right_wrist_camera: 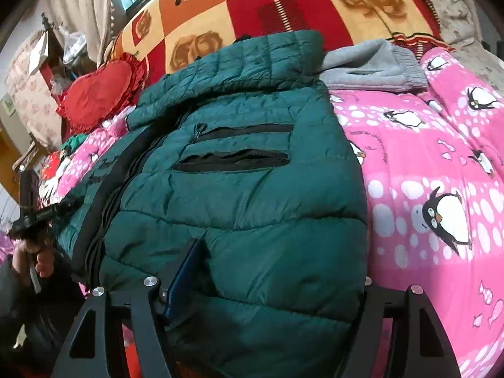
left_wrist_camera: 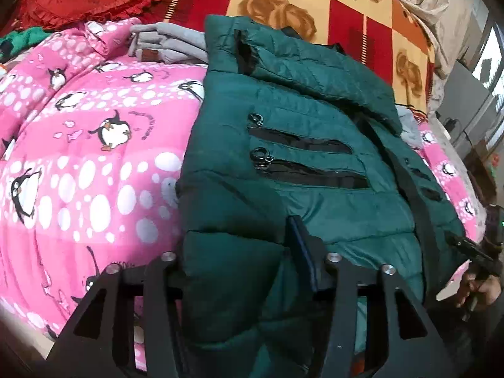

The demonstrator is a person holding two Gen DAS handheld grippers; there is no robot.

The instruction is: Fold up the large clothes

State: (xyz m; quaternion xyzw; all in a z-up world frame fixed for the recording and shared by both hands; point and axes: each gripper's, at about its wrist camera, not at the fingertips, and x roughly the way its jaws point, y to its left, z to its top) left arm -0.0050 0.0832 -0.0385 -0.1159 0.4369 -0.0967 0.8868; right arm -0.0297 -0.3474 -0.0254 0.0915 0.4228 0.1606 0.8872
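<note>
A dark green puffer jacket (left_wrist_camera: 315, 163) lies front up on a pink penguin quilt (left_wrist_camera: 94, 170), with black zip pockets showing; it also shows in the right wrist view (right_wrist_camera: 245, 189). My left gripper (left_wrist_camera: 239, 271) holds a fold of the jacket's lower left edge; one blue-padded finger (left_wrist_camera: 302, 252) shows and the other is buried under fabric. My right gripper (right_wrist_camera: 271, 277) holds the jacket's lower right part; one blue-padded finger (right_wrist_camera: 186, 271) shows and the other is hidden. Each gripper appears at the edge of the other's view, held in a hand.
Folded grey clothes (left_wrist_camera: 170, 44) lie beyond the jacket, also in the right wrist view (right_wrist_camera: 375, 66). A red ruffled heart cushion (right_wrist_camera: 100, 94) and a red-and-orange checked blanket (right_wrist_camera: 283, 3) lie at the back. The pink quilt (right_wrist_camera: 434, 189) extends on both sides.
</note>
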